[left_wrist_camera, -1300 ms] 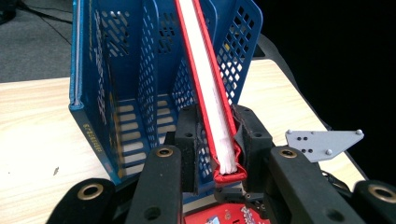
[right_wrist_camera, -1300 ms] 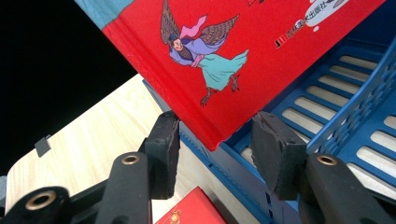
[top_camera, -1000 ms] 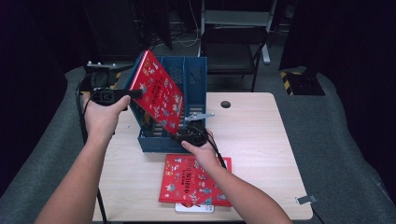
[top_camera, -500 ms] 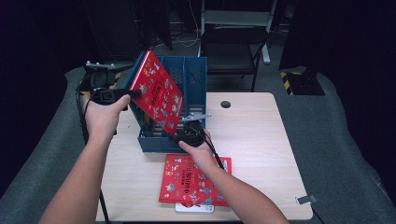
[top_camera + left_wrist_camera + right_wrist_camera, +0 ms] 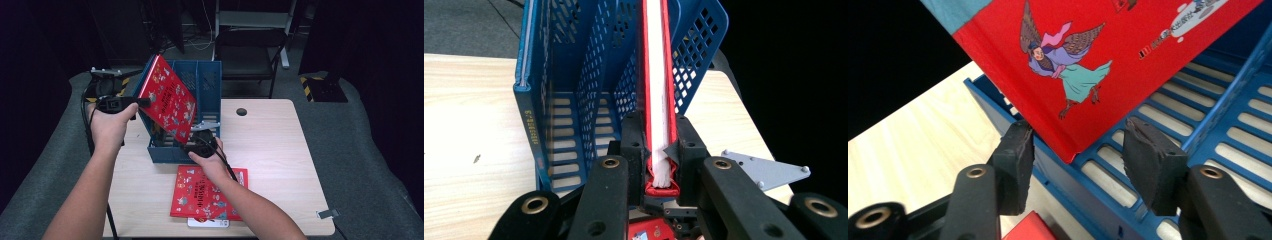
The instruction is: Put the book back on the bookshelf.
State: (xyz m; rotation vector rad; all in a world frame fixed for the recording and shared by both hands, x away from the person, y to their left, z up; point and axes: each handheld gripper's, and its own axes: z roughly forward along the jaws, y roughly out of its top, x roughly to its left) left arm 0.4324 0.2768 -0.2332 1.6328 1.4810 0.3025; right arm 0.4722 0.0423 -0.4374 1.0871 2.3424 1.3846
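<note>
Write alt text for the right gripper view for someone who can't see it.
A red book hangs tilted, its lower corner between the right gripper's open black jaws, which have just been opening. Behind it is a blue slotted file rack on a light wooden table.

A second red book (image 5: 210, 192) lies flat on the wooden table (image 5: 280, 150), apparently over something white; a dark chair (image 5: 250, 50) stands behind.

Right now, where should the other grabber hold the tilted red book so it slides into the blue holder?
Probably the book's low corner, coming from the table's near side. The left gripper already pinches its top edge, so the book hangs tilted over the blue file holder. That low corner pokes down between the right gripper's open pads, thin enough to pinch across both covers.
</note>
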